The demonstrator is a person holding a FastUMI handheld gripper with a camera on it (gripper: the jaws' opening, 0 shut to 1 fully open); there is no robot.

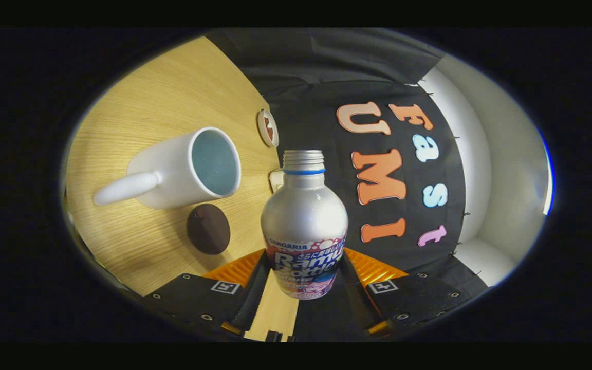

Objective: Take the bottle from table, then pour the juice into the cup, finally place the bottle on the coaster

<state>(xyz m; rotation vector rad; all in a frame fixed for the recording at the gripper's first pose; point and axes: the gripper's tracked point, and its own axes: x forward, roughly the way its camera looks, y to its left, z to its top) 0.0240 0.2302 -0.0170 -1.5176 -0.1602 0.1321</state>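
My gripper is shut on the lower body of a silver bottle with a printed label, a blue neck ring and an uncapped threaded mouth. The whole view is rolled, so the wooden table stands off to one side and the bottle is held clear of it, tipped over. A white cup with a pale blue inside stands on the table beside the bottle's neck, its handle pointing away from the bottle. A dark brown round coaster lies between the cup and my fingers.
A small round white-rimmed thing lies near the table's far edge, beyond the cup. A small white object peeks out from behind the bottle's shoulder. The black cloth wall hangs beyond the table, with a white wall past it.
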